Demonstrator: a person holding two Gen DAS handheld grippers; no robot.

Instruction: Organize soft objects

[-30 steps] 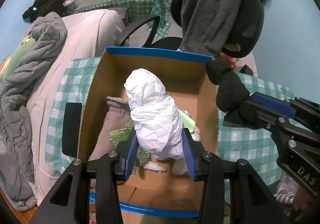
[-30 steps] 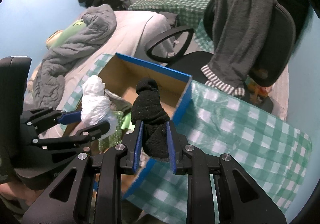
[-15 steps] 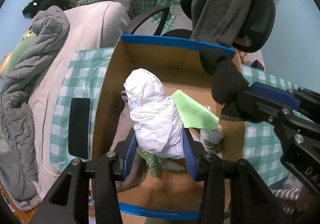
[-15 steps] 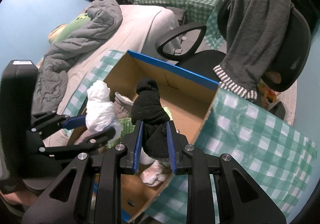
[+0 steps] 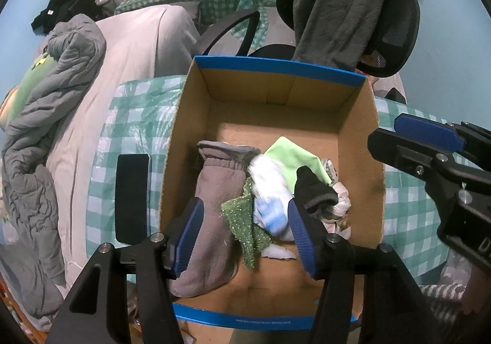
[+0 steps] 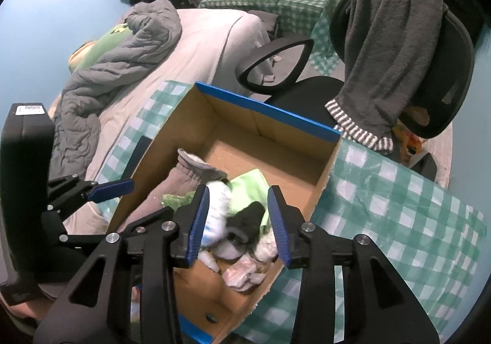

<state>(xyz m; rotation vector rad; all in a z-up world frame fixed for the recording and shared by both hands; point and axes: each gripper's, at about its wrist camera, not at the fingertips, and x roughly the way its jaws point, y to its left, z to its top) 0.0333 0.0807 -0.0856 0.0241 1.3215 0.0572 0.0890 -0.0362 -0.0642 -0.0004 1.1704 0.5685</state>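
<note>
A cardboard box [image 5: 276, 65] [image 6: 267, 111] with a blue rim stands on the green checked tablecloth. My left gripper [image 5: 242, 221] hovers over it, jaws opening, nothing pressed between the pads. The white bundle [image 5: 267, 190] [image 6: 216, 206] lies blurred in the box below. My right gripper [image 6: 237, 206] is over the box's right part, jaws opening. The black sock [image 6: 247, 218] [image 5: 313, 190] is free of its pads, down among the cloths. A grey fleece piece [image 5: 214, 190], a sparkly green cloth [image 5: 242, 212] and a light green cloth [image 5: 294, 157] also lie inside.
A black phone [image 5: 132, 196] lies on the tablecloth left of the box. Behind the box stands an office chair [image 6: 442, 68] with a grey towel [image 6: 386, 46] draped over it. A bed with a grey duvet [image 5: 46, 117] runs along the left.
Both grippers have moved further over the box and their jaws have spread. The white bundle and the black sock have left the pads and dropped into the box.
</note>
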